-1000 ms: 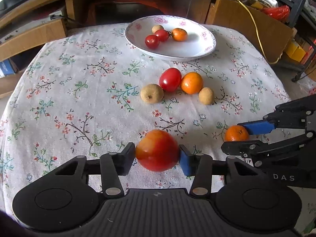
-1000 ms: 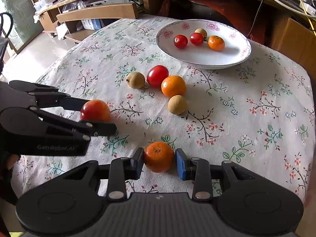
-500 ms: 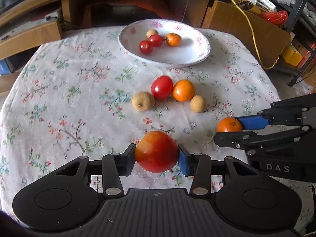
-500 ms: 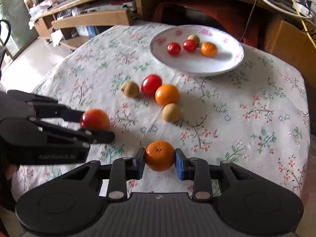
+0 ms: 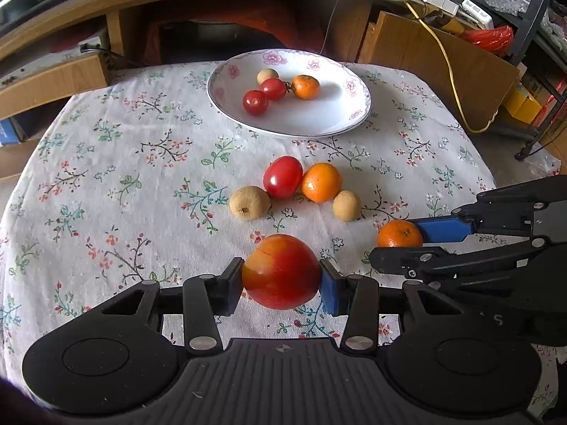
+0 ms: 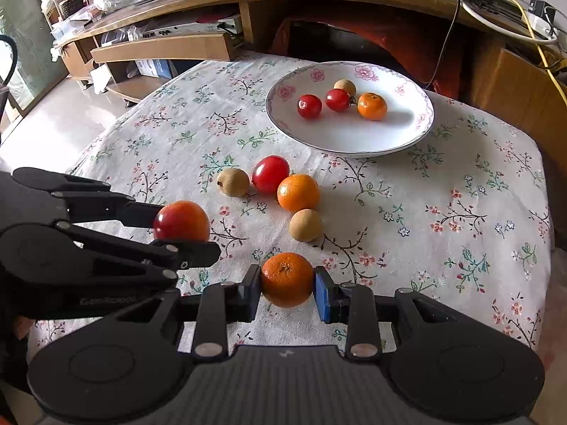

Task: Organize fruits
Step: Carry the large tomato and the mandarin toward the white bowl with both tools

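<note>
Both grippers lifted fruit off desk (image 5: pixel 106 177) | left gripper (image 5: pixel 281 285) fingers clamped on apple (image 5: pixel 281 271) | right gripper (image 6: pixel 287 292) fingers clamped on tangerine (image 6: pixel 287 279) | step: carry | next: release over plate (image 6: pixel 354 141)

A large red-yellow round apple (image 5: pixel 281 272) sits clamped in the left tongs (image 5: pixel 281 279), a small orange mandarin (image 6: pixel 287 279) in the right tongs (image 6: pixel 287 288). Ahead of the apple, a red tomato (image 5: pixel 282 176), an orange (image 5: pixel 321 182) and two tan longans (image 5: pixel 249 202) cluster before the white flowered plate (image 5: pixel 340 124) with four small fruits.
</note>
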### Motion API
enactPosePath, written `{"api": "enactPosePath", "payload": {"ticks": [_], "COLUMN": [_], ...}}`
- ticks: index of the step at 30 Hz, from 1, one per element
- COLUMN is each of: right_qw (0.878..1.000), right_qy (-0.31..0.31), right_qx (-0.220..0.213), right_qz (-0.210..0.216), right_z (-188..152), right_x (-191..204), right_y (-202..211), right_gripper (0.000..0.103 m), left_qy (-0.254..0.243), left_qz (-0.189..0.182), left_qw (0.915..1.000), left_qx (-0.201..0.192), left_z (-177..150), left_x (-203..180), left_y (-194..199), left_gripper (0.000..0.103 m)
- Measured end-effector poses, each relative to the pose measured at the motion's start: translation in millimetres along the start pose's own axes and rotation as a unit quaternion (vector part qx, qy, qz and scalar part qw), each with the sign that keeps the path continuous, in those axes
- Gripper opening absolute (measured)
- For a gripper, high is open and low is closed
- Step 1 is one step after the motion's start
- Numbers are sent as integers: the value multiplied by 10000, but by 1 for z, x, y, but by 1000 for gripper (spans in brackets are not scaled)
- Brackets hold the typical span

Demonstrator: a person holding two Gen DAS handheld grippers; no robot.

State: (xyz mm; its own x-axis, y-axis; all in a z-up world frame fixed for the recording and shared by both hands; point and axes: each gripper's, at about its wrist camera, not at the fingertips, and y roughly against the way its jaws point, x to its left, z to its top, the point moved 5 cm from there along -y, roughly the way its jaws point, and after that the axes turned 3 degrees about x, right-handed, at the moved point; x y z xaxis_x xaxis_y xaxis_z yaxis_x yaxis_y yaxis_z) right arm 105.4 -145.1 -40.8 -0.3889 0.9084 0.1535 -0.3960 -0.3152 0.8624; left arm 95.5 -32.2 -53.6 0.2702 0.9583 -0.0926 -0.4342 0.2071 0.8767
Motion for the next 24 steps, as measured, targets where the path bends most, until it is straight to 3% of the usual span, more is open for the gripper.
{"api": "enactPosePath", "payload": {"ticks": [13,24], "right_qw": [9997,9985], "right_qy": [-193,-379], "right_qx": [-142,-383], "right_qz": [-30,-129], "right_z": [6,32], "right_x": [-8,-23], "right_y": [6,12], "right_gripper": [31,31], "left_qy": [-8,-137], "left_qz": [64,135], "left_qw": [9999,9993], "left_qx": [-79,-334], "left_z": [12,51], "left_x": [-2,-4], "left_y": [2,3], "left_gripper": [52,51]}}
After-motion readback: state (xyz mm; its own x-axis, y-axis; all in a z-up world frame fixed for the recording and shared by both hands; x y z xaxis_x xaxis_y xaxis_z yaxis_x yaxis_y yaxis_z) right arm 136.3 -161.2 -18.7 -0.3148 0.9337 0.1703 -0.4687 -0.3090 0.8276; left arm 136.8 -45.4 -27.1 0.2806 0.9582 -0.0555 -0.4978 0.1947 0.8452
